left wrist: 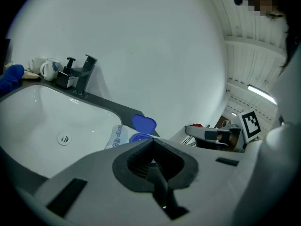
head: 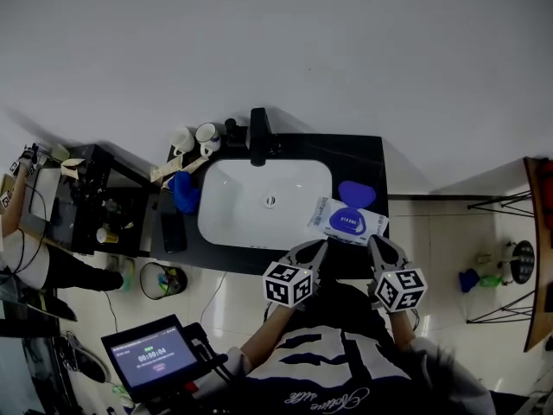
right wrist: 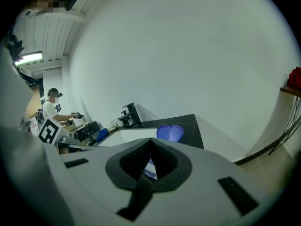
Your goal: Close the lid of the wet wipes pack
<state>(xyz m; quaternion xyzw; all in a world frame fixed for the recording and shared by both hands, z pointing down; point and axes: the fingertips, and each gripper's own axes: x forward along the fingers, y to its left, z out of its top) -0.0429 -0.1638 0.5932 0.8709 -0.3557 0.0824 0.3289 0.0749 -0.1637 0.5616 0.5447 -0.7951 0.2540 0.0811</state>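
A black tabletop point(head: 363, 158) stands against a plain white wall over pale floor tiles, with a white sink point(head: 226, 232) set into it. The wet wipes pack point(head: 346, 221) lies on the sink's rim, just ahead of the left hand-held gripper point(head: 321, 245) and the right hand-held gripper point(head: 374, 241). Its blue lid point(head: 357, 194) stands open on the far side of the pack. Each hand-held gripper has its jaws pressed together with nothing gripped.

Only the head view shows the floor to the left of the left hand-held gripper, where a small bin point(head: 160, 279) holds mixed coloured bits, and a dark tablet point(head: 151, 353) near the person's body. The right gripper view alone shows another person point(right wrist: 49, 109) standing far off to its left, beyond the tabletop.

Well ahead of the left hand-held gripper, past the basin and its drain point(head: 270, 201), are a black faucet point(head: 257, 137), two white mugs point(head: 194, 137) whose insides I cannot make out, and a blue cloth point(head: 183, 193) at the sink's left edge.
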